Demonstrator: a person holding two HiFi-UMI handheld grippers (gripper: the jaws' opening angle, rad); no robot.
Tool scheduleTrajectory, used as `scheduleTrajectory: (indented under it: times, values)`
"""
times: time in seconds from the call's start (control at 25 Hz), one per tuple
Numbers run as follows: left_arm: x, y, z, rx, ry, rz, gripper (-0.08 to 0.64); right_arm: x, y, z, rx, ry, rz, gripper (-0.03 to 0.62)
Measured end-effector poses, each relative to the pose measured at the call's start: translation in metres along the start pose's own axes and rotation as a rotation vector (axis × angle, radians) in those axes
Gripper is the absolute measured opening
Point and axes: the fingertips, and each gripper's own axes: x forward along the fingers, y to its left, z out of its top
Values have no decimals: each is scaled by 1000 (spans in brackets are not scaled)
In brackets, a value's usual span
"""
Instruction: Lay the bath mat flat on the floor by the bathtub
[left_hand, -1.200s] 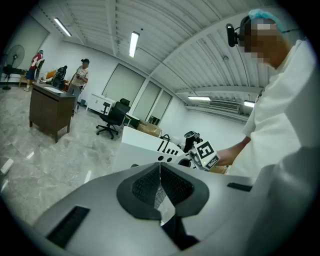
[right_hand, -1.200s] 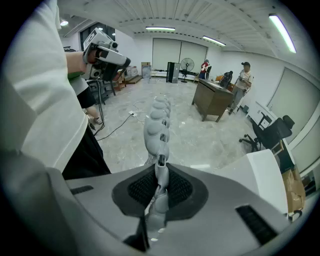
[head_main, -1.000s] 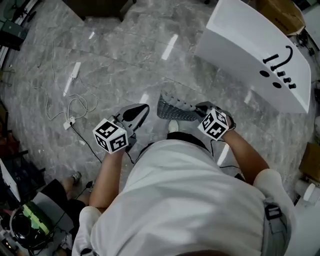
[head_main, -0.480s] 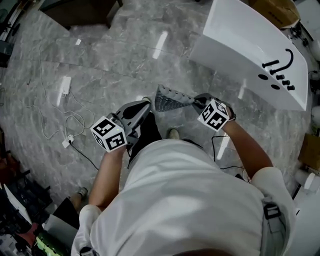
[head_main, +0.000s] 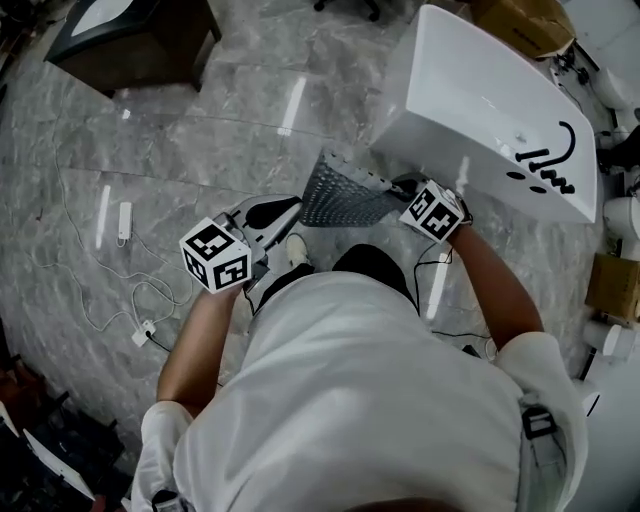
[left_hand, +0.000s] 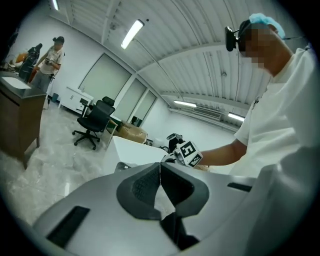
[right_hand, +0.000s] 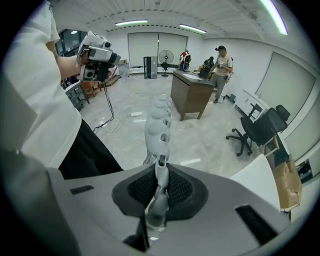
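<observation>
While the right gripper (head_main: 402, 186) holds the grey bath mat (head_main: 342, 196) by one edge, its fingers are squeezed tight on it. The mat is up in the air, not yet on the floor (head_main: 200, 140). It is just beside the white bathtub (head_main: 470, 80). The left gripper (head_main: 283, 210) is near the other side of the mat. Its fingers are pressed together with nothing between them.

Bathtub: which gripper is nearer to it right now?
Right. The right gripper, shut on the bath mat, is close beside the bathtub near wall; the left gripper, shut and empty, is farther out over the floor.
</observation>
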Motion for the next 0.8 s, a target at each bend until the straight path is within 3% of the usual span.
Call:
scheduleTrajectory:
  times: [0.36, 0.8]
  values:
    - [24, 88, 41, -37, -28, 6, 20, 51, -138, 78, 26, -52, -35, 40]
    - [117, 229, 118, -126, -16, 137, 20, 145, -399, 135, -4, -23, -11, 40]
